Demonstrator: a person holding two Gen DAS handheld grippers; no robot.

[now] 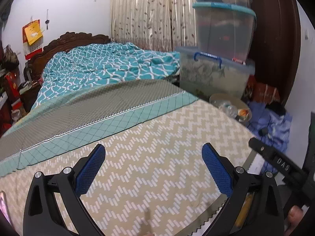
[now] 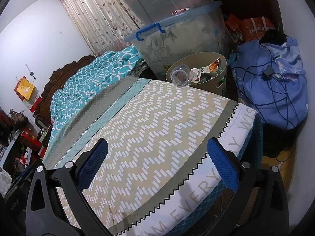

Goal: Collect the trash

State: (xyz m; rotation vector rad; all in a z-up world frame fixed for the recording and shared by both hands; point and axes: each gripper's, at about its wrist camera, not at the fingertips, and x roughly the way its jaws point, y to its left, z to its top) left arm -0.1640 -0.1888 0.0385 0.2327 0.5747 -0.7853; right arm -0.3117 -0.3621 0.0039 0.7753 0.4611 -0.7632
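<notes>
A beige trash bin [image 2: 220,72] stands on the floor past the bed's far corner. It holds a clear plastic bottle [image 2: 180,76] and snack wrappers [image 2: 213,66]. The bin also shows in the left wrist view [image 1: 244,104], behind the bed corner. My left gripper [image 1: 153,169] is open and empty above the zigzag-patterned bedsheet [image 1: 157,157]. My right gripper [image 2: 157,165] is open and empty above the same sheet [image 2: 157,127], near its lettered edge. The right gripper's black body [image 1: 279,163] shows at the right in the left wrist view.
Stacked clear storage boxes [image 2: 177,35] with blue lids stand behind the bin. A blue cloth bundle [image 2: 275,90] with cables lies to the right. A teal quilt [image 1: 102,66] is heaped at the carved headboard [image 1: 65,41]. Curtains [image 1: 149,13] hang behind.
</notes>
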